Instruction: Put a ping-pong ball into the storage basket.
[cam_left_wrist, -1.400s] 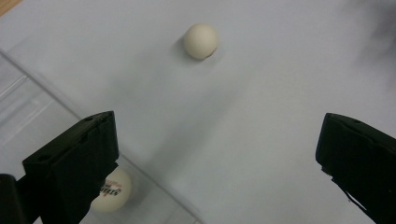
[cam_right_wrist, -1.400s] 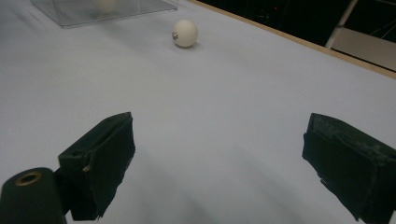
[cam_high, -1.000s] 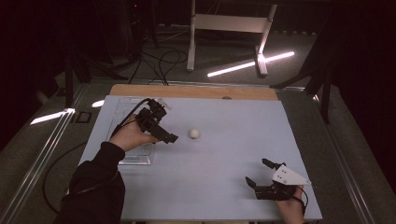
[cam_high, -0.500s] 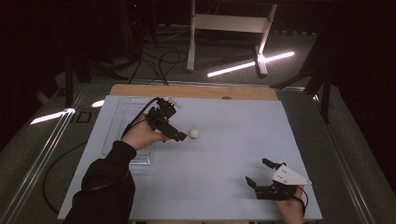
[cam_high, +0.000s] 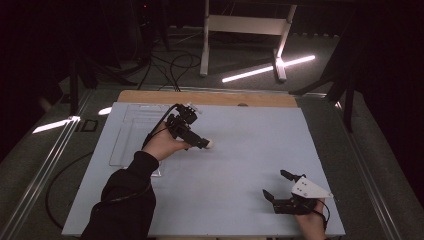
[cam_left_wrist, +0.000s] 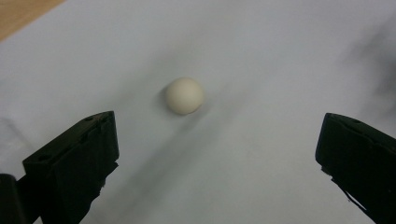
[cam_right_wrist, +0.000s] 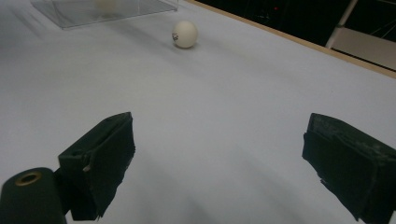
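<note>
**High view: left tool closing in on a light, rolling ball**

High view: the left tool reaches the small cream-white round ball on the pale blue tabletop; the right tool rests wide near the front edge.

Left gripper view: jaws spread wide, ball just ahead between them. It looks light, hard, smooth, likely to roll; pinch across its widest middle.

Right gripper view: jaws wide, ball far off beside a clear plastic tray.

Cream ball (black jaws), pale-blue table
</note>
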